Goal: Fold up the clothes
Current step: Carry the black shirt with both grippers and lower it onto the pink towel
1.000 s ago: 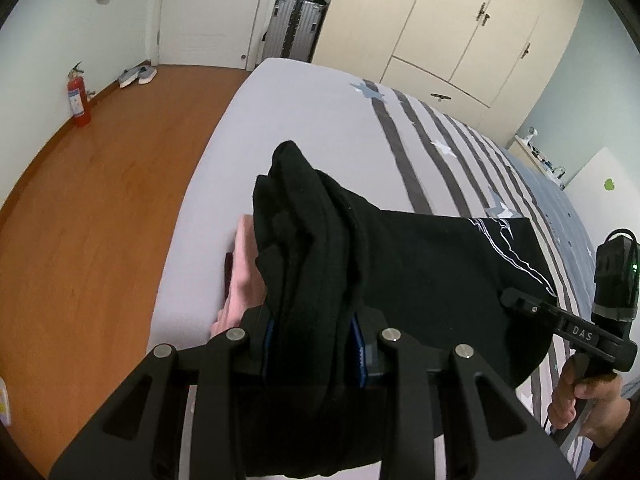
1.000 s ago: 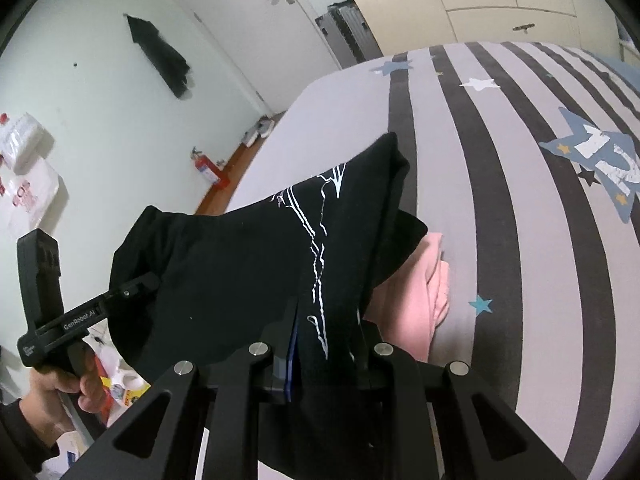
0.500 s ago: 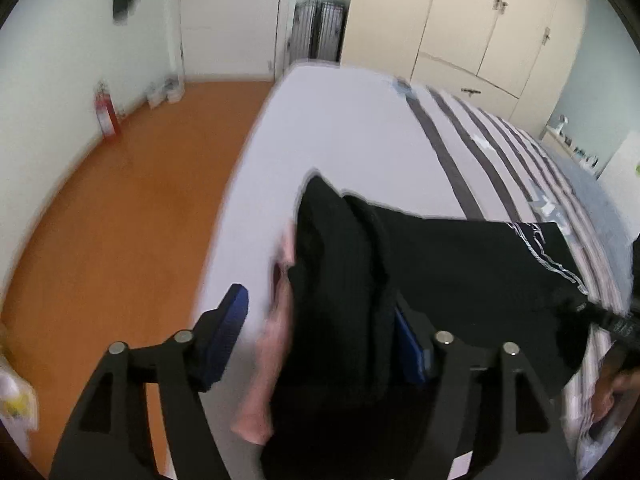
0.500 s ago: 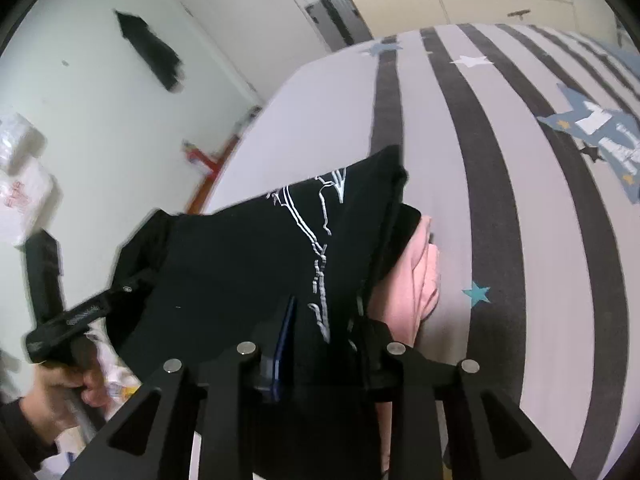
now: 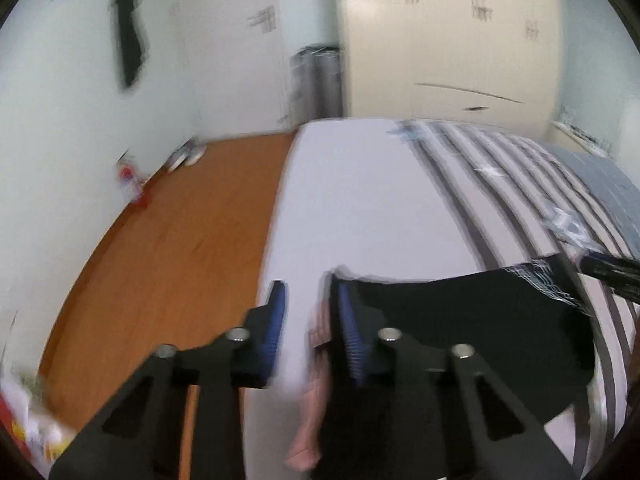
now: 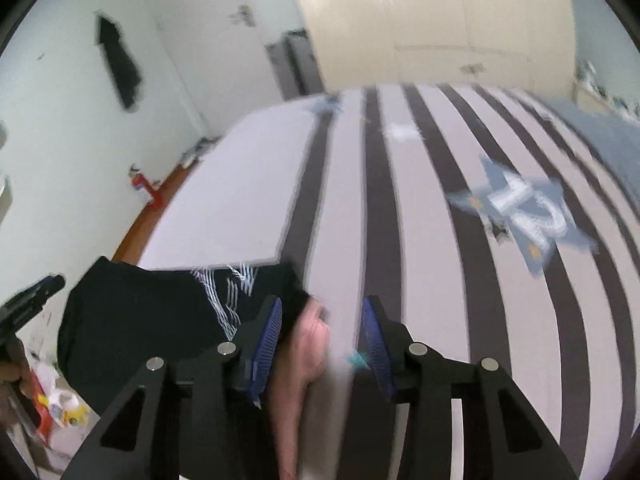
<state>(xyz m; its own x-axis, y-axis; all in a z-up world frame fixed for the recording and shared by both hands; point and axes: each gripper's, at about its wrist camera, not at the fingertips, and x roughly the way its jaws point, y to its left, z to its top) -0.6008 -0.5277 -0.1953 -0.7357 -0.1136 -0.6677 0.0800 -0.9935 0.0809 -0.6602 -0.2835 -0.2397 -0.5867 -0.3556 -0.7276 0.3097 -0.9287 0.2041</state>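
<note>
A black garment [image 5: 460, 320] with a white line print lies flat on the striped bed [image 5: 360, 200], on top of a pink garment [image 5: 316, 332] whose edge shows beneath it. My left gripper [image 5: 312, 320] is open at the black garment's left edge, nothing between its blue pads. In the right wrist view the black garment [image 6: 152, 320] lies to the left and the pink garment [image 6: 312, 344] peeks out between the fingers. My right gripper [image 6: 322, 332] is open above that edge. Each view shows the other gripper's tip [image 5: 608, 272] [image 6: 28, 300] at its border. Both views are motion-blurred.
An orange wood floor [image 5: 160, 260] runs along the bed's left side, with a red fire extinguisher [image 5: 130, 180] and shoes [image 5: 186, 156] by the wall. A suitcase [image 5: 318, 80] and cream wardrobe [image 5: 440, 40] stand beyond the bed. Bags [image 6: 60, 404] lie on the floor.
Both grippers were shut on the black garment; both have opened and let it go. It now lies on the pink garment, and both cameras have tipped upward and drawn back.
</note>
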